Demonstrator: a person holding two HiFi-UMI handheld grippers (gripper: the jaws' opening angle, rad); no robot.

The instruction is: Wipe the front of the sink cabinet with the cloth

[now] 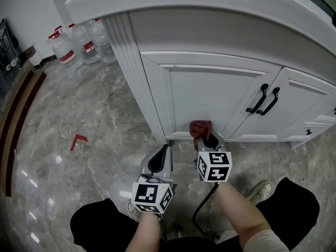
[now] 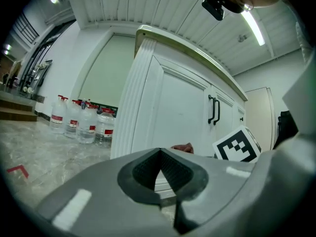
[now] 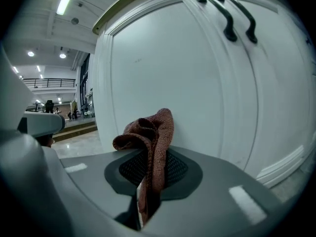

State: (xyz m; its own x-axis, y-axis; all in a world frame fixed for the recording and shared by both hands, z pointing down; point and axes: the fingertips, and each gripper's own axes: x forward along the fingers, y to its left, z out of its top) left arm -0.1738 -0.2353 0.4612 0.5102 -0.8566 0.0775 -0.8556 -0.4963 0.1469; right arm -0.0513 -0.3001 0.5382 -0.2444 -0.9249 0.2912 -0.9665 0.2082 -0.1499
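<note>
Cloth [image 3: 150, 132] lengthwise in tight right gripper [image 3: 148, 174] fingers, bunched end toward cabinet [image 3: 197, 83]; left gripper [image 2: 160, 177] fingers together.

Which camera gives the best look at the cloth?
The right gripper view: the cloth fills the centre, pinched in shut jaws. The head view shows only a small red bunch at the cabinet door; the left gripper view, a sliver.

sink cabinet [image 1: 210, 88] is standing ahead, its front facing the person. cloth [image 1: 200, 127] is sitting between the jaws of the right gripper [image 1: 206, 138], low against the left door near the base. left gripper [image 1: 166, 148] is hanging just left of the right one and nearer the person. door handles [image 1: 264, 100] are sitting to the right, above the cloth. water bottles [image 1: 79, 43] are standing on the floor [image 1: 105, 114] beyond the cabinet's left corner.
</note>
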